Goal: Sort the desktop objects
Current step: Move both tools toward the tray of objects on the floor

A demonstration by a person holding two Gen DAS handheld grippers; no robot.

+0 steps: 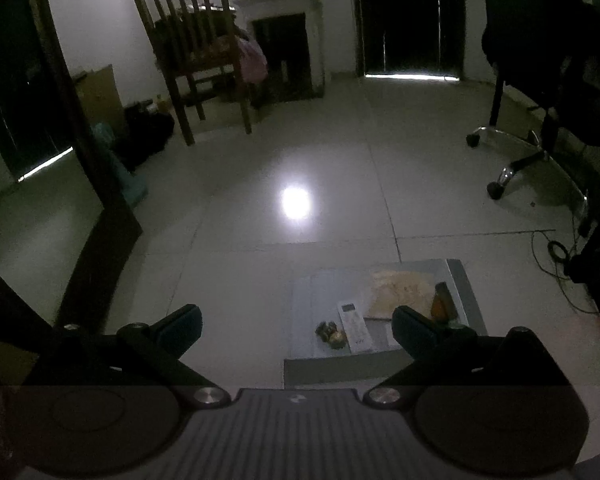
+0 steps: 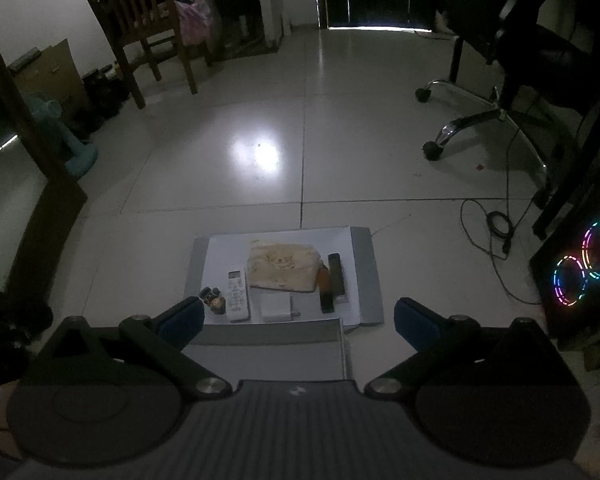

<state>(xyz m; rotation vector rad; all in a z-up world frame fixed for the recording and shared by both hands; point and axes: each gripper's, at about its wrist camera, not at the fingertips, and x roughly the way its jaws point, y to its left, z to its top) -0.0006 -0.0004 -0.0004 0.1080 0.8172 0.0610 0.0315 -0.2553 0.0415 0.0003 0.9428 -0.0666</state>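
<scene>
A pale mat (image 2: pixel 364 272) lies on the tiled floor with desktop objects on it: a white remote control (image 2: pixel 237 290), a small brown figurine (image 2: pixel 213 300), a tan pouch with a cat drawing (image 2: pixel 284 266), a white charger block (image 2: pixel 277 307), an amber bottle (image 2: pixel 325 284) and a dark bar-shaped object (image 2: pixel 336 274). My right gripper (image 2: pixel 298 320) hangs open above the mat's near edge, holding nothing. In the left wrist view the mat (image 1: pixel 466 292), remote (image 1: pixel 354 326), figurine (image 1: pixel 332 334) and pouch (image 1: pixel 400 294) show between the fingers of my open left gripper (image 1: pixel 298 326).
A grey tray or lid (image 2: pixel 268 350) sits just in front of the mat. A wooden chair (image 2: pixel 140 20) stands at the back left, an office chair base (image 2: pixel 472 120) and cables (image 2: pixel 496 224) at the right, a lit computer case (image 2: pixel 592 256) at far right. A mirror (image 1: pixel 40 184) leans at left.
</scene>
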